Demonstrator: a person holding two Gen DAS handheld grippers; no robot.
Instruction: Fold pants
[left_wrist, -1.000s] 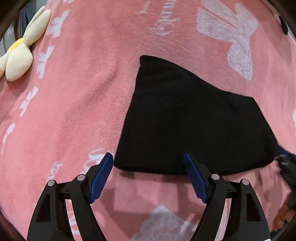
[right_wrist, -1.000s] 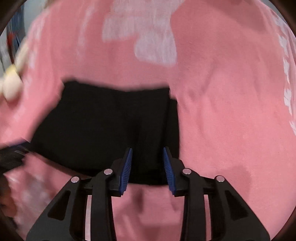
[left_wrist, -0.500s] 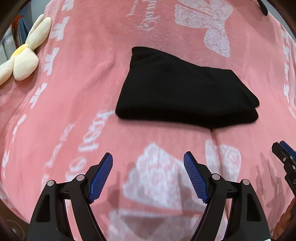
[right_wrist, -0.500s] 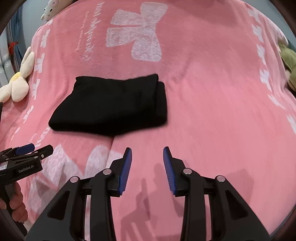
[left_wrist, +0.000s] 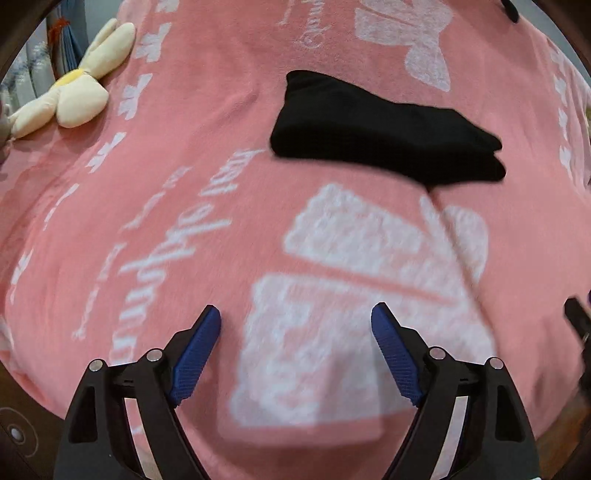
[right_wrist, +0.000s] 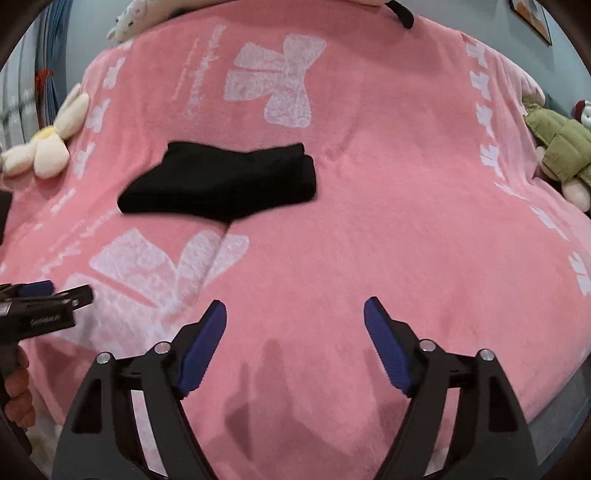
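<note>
Pink fleece blanket (right_wrist: 388, 206) with white bow prints and script covers the whole bed; bluish wall behind, a framed picture at top right. I see the black pants (right_wrist: 221, 184) folded into a compact bundle, lying flat toward the far middle of the blanket, left of centre in my right view. Cream flower plush (left_wrist: 70, 99) sits at the left edge; an olive-clad stuffed toy (right_wrist: 557, 147) at the right edge. My left gripper (left_wrist: 295, 347) hangs over the near blanket, jaws apart, holding nothing. My right gripper (right_wrist: 295, 343) likewise, jaws wide, well short of the pants. No containers seen.
</note>
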